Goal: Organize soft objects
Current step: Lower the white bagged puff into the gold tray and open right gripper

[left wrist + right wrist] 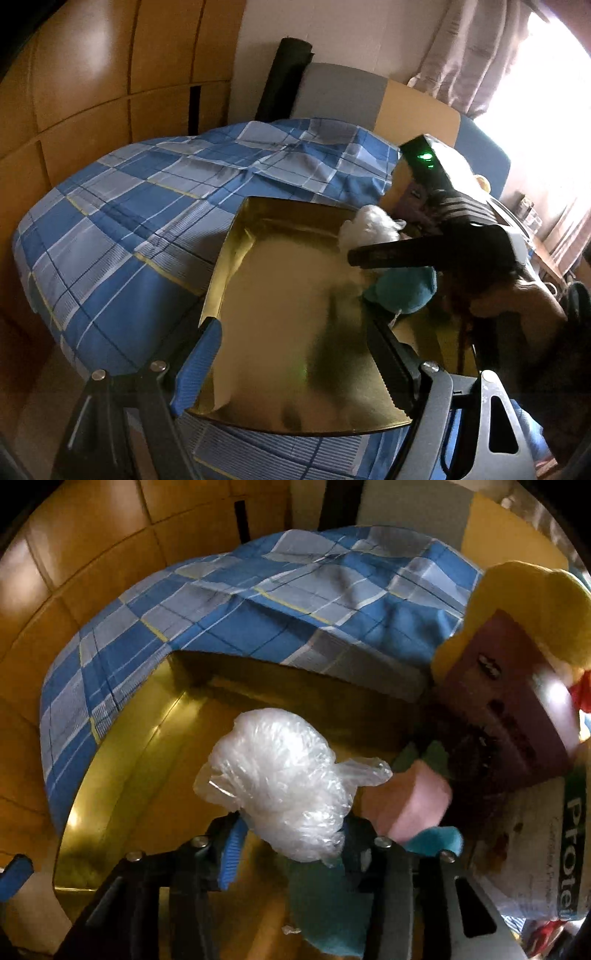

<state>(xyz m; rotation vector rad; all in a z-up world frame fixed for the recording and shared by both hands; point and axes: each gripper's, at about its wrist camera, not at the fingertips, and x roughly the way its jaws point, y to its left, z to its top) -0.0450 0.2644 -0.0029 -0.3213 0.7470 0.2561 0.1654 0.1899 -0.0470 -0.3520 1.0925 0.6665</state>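
Observation:
A shallow gold box [236, 236] lies on a bed with a blue checked cover [129, 206]. My left gripper [291, 328] hovers open over the box's near end with nothing between its fingers. My right gripper [291, 834] points steeply down into the box [122, 760]. A white bundle wrapped in clear plastic [277, 782] sits between its fingertips, puffed out and not squeezed. Under it lies a teal plush [325, 904] next to a pink soft piece [417, 805]. In the left wrist view the white bundle [369, 225] and teal plush [402, 291] sit at the box's right side, beside the right gripper's black finger [406, 254].
A purple box [517, 709], a yellow plush [535, 602] and a white carton with green lettering [554, 849] crowd the box's right side. Wooden wardrobe doors [92, 74] stand behind the bed. A curtained window [517, 55] is at the far right.

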